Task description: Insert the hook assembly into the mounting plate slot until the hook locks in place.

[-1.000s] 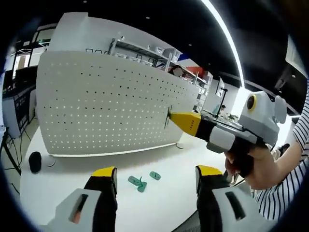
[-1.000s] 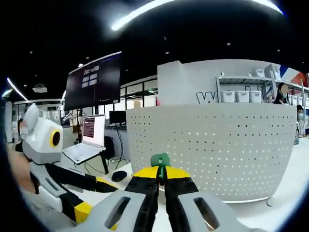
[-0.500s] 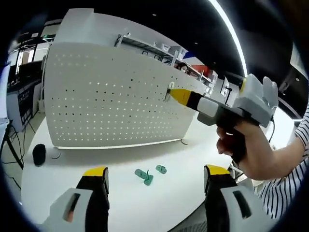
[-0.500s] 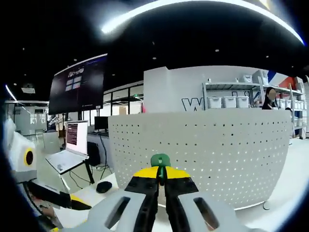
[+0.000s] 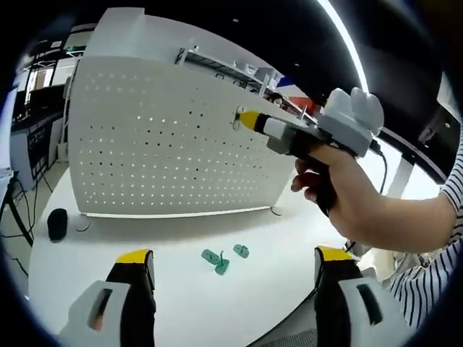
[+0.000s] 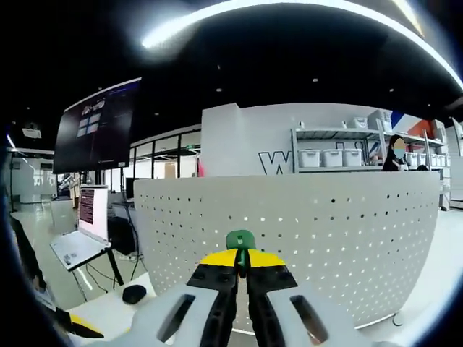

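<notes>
On the white table, the perforated mounting plate stands upright along the far edge. The right gripper, in a person's hand, meets the plate's upper part, its jaws clenched on the green hook assembly. The left gripper hangs released over the near edge. Three small green hooks lie mid-table; a dark mouse sits at the plate's left end.
</notes>
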`<state>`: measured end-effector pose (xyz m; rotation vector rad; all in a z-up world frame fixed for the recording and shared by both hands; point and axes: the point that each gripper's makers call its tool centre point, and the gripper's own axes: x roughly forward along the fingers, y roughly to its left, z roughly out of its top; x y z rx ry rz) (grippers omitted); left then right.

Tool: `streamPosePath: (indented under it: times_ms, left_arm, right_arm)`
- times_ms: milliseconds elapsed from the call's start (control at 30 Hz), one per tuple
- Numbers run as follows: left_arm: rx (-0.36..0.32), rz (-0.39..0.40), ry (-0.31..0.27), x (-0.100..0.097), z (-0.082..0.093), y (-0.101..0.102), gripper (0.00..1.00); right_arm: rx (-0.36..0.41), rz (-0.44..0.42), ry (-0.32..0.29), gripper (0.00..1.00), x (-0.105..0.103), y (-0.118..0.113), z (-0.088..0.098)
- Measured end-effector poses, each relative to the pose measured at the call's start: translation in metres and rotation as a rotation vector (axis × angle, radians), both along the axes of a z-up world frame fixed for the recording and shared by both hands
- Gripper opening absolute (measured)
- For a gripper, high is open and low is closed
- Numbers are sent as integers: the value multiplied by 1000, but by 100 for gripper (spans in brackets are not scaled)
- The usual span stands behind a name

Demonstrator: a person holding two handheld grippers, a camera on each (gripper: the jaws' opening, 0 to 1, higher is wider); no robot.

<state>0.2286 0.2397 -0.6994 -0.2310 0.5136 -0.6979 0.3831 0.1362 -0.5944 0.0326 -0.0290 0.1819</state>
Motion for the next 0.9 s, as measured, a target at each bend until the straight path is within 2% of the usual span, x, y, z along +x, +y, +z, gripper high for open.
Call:
streamPosePath:
  times_ms: [233,533,767,900]
  left_arm:
    - [7,-11,9,-3,-3,-2,97]
    - [15,-5,13,-3,-6,1,100]
    - [55,1,7,-1,-10,2,100]
    - [45,-9,10,-2,-10,-3,100]
  right_arm:
    - [11,-18,7,0,15,-7,-2]
    - [55,-70,10,0,38,-28,-2]
    - [30,-91,-22,0,51,-34,8]
    - [27,-95,-24,0,58,-34,10]
